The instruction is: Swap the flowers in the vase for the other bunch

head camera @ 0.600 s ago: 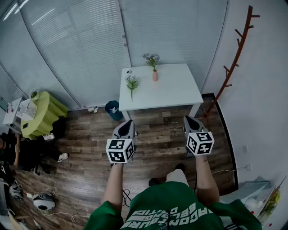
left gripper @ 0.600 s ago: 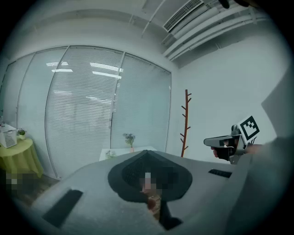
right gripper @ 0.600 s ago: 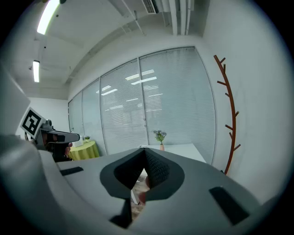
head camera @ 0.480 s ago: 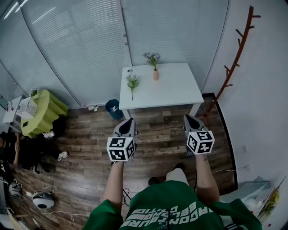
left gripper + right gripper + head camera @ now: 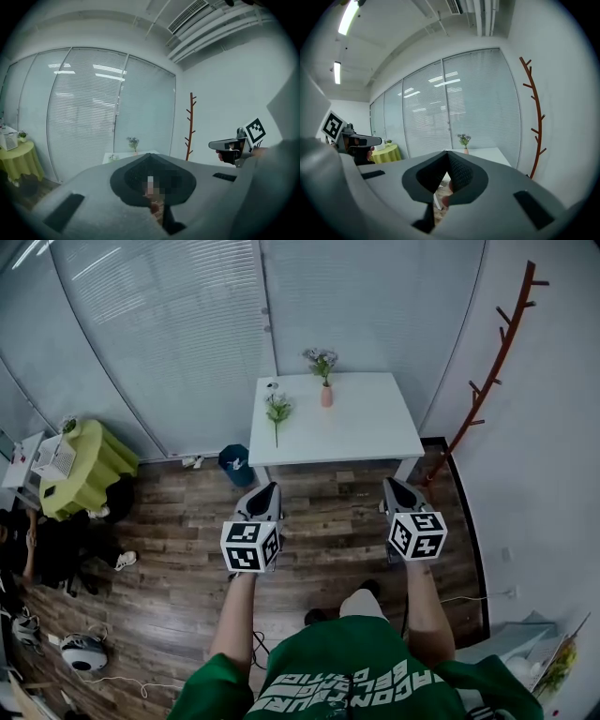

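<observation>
Head view shows the person standing on a wood floor (image 5: 328, 521) with the left gripper (image 5: 271, 487) and the right gripper (image 5: 389, 485) held out side by side, both tilted a little downward and well apart from each other. In its own view each gripper's two dark pads meet at a point: both pairs of jaws are pressed together with nothing caught between them (only floor shows through the gap below the pads). A white table (image 5: 370, 427) stands ahead of both tips, well apart from them across the boards. On it a small pink vase (image 5: 326, 397) stands upright, ahead of the gap between the two grippers, holding a bunch of purple flowers (image 5: 321, 358). The other bunch (image 5: 277, 411), white blooms on a green stem, lies flat on the tabletop almost straight ahead of the left gripper, beside the vase but not touching it. A blue bin (image 5: 234, 466) sits on the floor ahead of the left gripper and slightly to its outer side, near the table's corner. A round table with a yellow-green cloth (image 5: 86, 465) stands far out on the left gripper's outer side. A brown branch-shaped coat rack (image 5: 499, 357) rises against the wall on the right gripper's outer side.
</observation>
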